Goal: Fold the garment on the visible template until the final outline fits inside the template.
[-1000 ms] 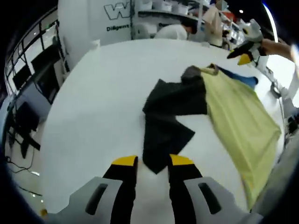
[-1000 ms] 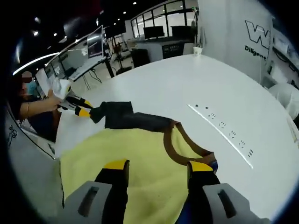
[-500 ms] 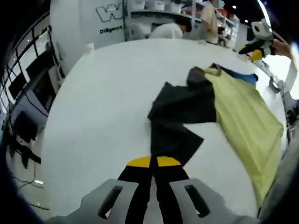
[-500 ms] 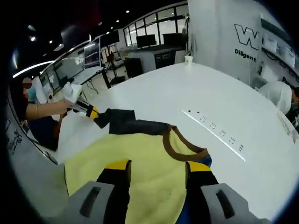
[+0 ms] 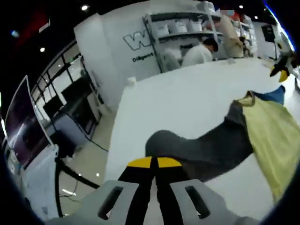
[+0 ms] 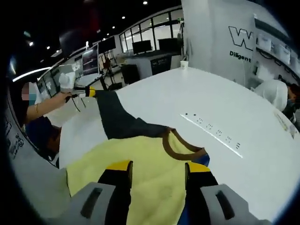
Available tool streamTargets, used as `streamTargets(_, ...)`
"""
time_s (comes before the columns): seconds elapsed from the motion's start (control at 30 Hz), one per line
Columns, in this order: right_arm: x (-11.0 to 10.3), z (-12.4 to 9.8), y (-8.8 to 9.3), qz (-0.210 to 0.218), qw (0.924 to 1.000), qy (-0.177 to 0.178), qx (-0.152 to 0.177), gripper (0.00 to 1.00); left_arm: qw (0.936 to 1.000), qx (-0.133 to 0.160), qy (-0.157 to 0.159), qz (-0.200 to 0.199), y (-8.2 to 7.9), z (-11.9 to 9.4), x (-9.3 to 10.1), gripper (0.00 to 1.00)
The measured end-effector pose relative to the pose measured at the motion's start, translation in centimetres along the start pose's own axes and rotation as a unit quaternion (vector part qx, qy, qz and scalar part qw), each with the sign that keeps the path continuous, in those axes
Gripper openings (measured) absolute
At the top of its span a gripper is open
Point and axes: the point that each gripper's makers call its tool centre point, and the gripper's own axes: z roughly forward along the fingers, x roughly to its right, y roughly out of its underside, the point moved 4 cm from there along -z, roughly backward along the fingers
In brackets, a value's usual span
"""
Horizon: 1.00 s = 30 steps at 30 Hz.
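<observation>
A yellow garment (image 6: 140, 157) with a brown collar (image 6: 180, 149) and a black sleeve (image 6: 115, 121) lies on the white table (image 6: 206, 98). My left gripper (image 5: 151, 162) is shut on the end of the black sleeve (image 5: 206, 147), holding it up and stretched away from the yellow body (image 5: 274, 136). In the right gripper view the left gripper (image 6: 86, 93) sits at the far left, in a person's hand. My right gripper (image 6: 157, 168) is open above the yellow cloth near the collar. A blue piece (image 6: 202, 160) peeks out beside the collar, mostly covered.
A row of small dark marks (image 6: 213, 133) runs across the table right of the garment. A paper cup (image 6: 184, 64) stands at the far edge. Shelves and a seated person (image 5: 199, 51) are beyond the table. Desks with monitors (image 6: 93, 51) stand behind.
My left gripper shut on the black sleeve's tip and lifted it up and outward, pulling the sleeve straight. The right gripper stayed open over the yellow cloth.
</observation>
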Motion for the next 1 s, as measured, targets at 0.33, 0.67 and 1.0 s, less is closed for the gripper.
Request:
streamTargets(0.33, -0.7, -0.4, 1.4, 0.015, 0.9999, -0.002, -0.003, 0.41, 0.9954, -0.083, 0.009, -0.047, 7.6, 1.1, 1.5, 0.0)
streamTargets(0.67, -0.8, -2.0, 3.5, 0.035, 0.9993, 0.01, -0.005, 0.41, 0.994, -0.1, -0.003, -0.045, 7.2, 2.6, -1.5, 0.0)
streamTargets(1.0, -1.1, -3.8, 6.4, 0.066, 0.9975, 0.026, -0.003, 0.41, 0.989, -0.06, 0.003, -0.135, 5.3, 2.9, -1.1, 0.32)
